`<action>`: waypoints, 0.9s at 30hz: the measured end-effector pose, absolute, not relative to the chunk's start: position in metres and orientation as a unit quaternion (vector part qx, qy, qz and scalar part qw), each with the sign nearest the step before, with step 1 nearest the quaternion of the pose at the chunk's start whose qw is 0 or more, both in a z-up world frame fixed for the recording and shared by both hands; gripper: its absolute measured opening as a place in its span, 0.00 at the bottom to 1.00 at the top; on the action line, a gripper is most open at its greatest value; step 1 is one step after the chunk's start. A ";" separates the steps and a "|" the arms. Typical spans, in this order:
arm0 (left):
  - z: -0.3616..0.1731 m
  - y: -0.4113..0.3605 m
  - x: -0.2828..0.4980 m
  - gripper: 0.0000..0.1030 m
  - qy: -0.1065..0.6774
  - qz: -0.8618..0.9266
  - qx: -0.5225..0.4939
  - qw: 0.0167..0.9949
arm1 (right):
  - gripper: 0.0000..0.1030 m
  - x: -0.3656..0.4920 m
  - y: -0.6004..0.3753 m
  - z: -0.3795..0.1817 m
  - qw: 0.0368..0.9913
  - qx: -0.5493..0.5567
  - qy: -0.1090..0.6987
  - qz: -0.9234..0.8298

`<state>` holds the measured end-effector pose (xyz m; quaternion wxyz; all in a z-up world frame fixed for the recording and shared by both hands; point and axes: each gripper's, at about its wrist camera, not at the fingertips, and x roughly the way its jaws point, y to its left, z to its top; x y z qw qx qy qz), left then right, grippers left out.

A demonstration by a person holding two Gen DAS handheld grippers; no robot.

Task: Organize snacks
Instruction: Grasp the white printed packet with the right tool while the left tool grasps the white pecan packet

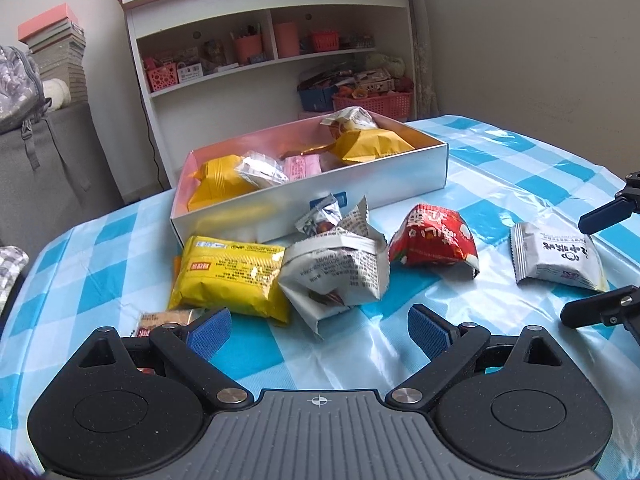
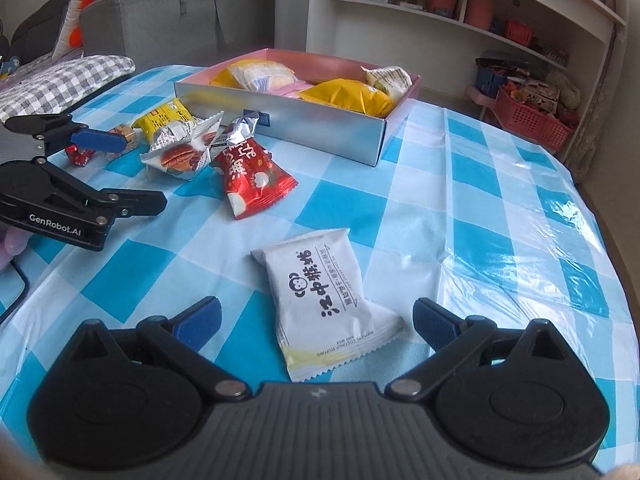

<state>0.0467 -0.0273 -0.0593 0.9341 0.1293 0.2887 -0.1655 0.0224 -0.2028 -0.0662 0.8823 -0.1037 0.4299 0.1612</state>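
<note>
- While both tools are hovering over the checked tablecloth [image 2: 460, 208], the right gripper [image 2: 316, 316] is standing wide with the white packet [image 2: 320, 288] lying between its fingers, not yet pinched.
- The left gripper [image 1: 320, 332] is also gaping wide and holding nothing, pointing at the crumpled grey packet [image 1: 340, 268] just ahead of it.
- The box [image 1: 320, 200] is sitting further back on the table, already holding several snacks; the yellow packet [image 1: 232, 272], the red packet [image 1: 434, 240] and a small brown sweet [image 1: 160, 320] are waiting loose in front of it.
- Judging the risk: the white packet is lying flat on slick plastic, so closing fingers are likely to skate it away or bunch the cloth.
- The two tools are working near each other, so a careless swing could be knocking them together.
- Readable writing: "GenRobot.AI" is showing on the left tool's body; the white packet is carrying bold Chinese characters and small print "COCONUT STUFFING AND MILK", the rest too blurred to read.
</note>
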 end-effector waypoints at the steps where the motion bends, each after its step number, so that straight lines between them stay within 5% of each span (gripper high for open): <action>1: -0.059 -0.029 0.049 0.93 0.284 -0.166 0.135 0.935 | 0.97 0.024 -0.203 -0.066 0.882 -0.103 0.429 0.163; 15: -0.063 -0.053 0.062 0.85 0.267 -0.195 0.191 0.924 | 0.69 0.035 -0.199 -0.063 0.878 -0.095 0.430 0.186; 20: -0.062 -0.054 0.066 0.73 0.274 -0.198 0.189 0.922 | 0.60 0.037 -0.196 -0.061 0.876 -0.096 0.431 0.193; 23: -0.062 -0.053 0.068 0.57 0.280 -0.193 0.191 0.921 | 0.50 0.038 -0.194 -0.060 0.875 -0.093 0.433 0.197; 27: -0.061 -0.051 0.068 0.55 0.284 -0.195 0.190 0.920 | 0.46 0.039 -0.191 -0.059 0.873 -0.098 0.434 0.199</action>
